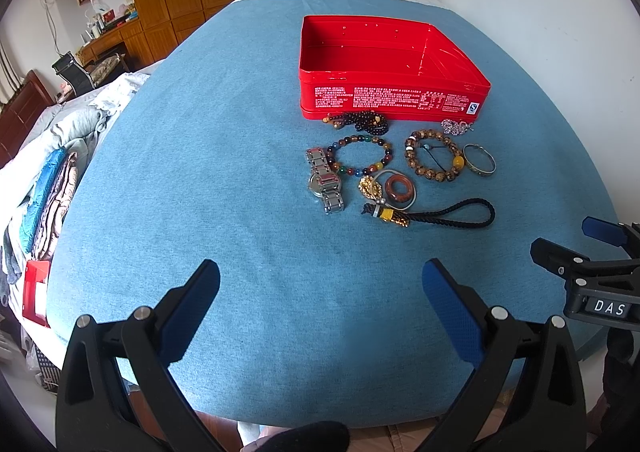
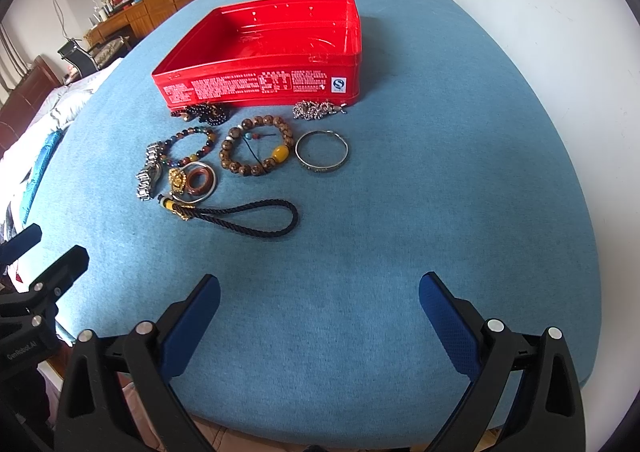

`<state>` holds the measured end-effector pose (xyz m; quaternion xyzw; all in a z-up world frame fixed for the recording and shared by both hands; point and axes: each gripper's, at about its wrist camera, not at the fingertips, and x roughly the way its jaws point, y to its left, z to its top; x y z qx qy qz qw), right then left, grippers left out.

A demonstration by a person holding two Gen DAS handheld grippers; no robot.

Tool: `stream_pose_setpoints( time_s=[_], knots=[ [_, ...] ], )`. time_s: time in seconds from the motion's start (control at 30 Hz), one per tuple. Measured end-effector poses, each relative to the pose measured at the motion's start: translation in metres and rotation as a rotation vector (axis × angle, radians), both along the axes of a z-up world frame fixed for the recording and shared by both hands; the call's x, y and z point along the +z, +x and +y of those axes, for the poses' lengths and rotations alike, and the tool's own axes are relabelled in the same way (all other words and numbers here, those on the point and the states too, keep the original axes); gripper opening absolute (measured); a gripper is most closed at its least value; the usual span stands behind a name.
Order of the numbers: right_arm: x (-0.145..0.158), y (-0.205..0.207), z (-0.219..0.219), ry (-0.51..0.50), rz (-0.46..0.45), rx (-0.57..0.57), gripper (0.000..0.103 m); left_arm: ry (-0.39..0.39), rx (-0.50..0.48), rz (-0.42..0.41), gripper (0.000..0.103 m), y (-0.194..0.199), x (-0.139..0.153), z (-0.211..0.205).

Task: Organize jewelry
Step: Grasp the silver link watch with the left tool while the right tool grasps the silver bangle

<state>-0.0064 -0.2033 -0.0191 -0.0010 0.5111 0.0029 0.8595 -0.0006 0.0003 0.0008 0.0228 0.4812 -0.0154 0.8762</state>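
Both grippers are hovering wide apart and holding nothing over the near edge of the blue-covered table, the left gripper and the right gripper well short of the jewelry. The pieces are lying crowded at about 12 o'clock from the left gripper and 11 o'clock from the right: the watch is touching the multicolored bead bracelet, and the gold charm is sitting against the ring cluster, so closing on one piece is likely dragging a neighbor along. The black cord loop may snag on a finger. The red tin, behind the jewelry, is sitting open and empty, its near wall touching the dark bead strand and silver chain.
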Motion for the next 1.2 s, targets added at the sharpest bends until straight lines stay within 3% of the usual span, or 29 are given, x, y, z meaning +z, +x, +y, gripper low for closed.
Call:
stream_pose_setpoints(
  time_s=[0.4,0.53,0.67,0.7,0.77,0.8,0.93,1.2],
  knots=[
    [0.020,0.027,-0.009,0.029,-0.034,0.022,0.099,-0.092,0.036,-0.014,0.100,0.030,0.010,0.026],
    [0.026,0.047,-0.020,0.063,-0.043,0.017,0.099,-0.127,0.030,0.036,0.100,0.056,0.005,0.034],
    [0.022,0.066,-0.032,0.173,-0.014,0.032,0.099,-0.155,0.025,0.111,0.096,0.081,-0.009,0.036],
    [0.020,0.069,-0.033,0.192,-0.006,0.033,0.096,-0.159,0.025,0.126,0.094,0.085,-0.012,0.036],
    [0.017,0.076,-0.035,0.214,0.005,0.037,0.091,-0.161,0.013,0.166,0.075,0.094,-0.021,0.032],
    [0.014,0.079,-0.035,0.217,0.012,0.038,0.087,-0.167,0.008,0.190,0.073,0.099,-0.027,0.031],
    [0.002,0.089,-0.033,0.234,0.051,0.057,0.074,-0.179,0.016,0.247,0.069,0.117,-0.047,0.028],
    [-0.013,0.113,-0.037,0.237,0.091,0.048,0.062,-0.162,0.000,0.293,0.064,0.135,-0.066,0.016]
  ],
)
